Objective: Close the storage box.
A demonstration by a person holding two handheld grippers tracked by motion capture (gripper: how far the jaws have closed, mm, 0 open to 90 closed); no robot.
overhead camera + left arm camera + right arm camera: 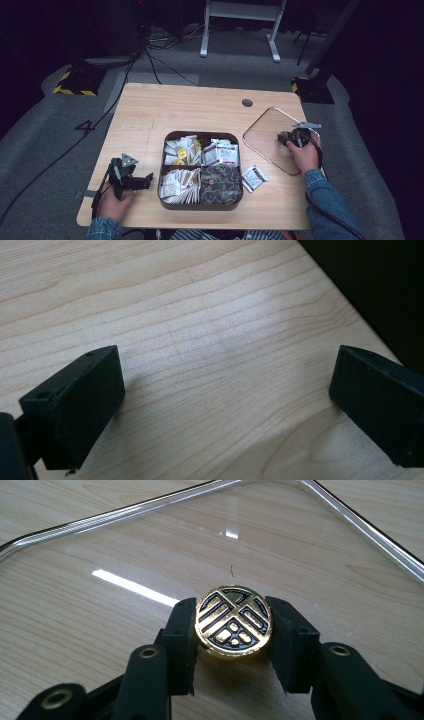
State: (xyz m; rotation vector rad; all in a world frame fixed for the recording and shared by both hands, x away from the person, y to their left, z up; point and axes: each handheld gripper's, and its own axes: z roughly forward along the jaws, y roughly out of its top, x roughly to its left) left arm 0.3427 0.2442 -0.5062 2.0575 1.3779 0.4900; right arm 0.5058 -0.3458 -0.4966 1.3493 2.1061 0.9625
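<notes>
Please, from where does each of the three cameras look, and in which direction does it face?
High view: above the person's side, facing forward and down on the table; both forearms, left claw.
Left gripper view: on the left claw, facing bare tabletop; jaws wide apart.
Right gripper view: on the right claw, facing the glass lid; jaws clasp its gold knob.
Shared: the lid in high and right gripper views.

Overhead light is brightening the worktop (200,107) while the surrounding room is staying dark. Glare streaks are shining on the glass lid (125,555) ahead of the right tongs (233,625), and soft shadows are pooling beneath the left tongs (225,405).
</notes>
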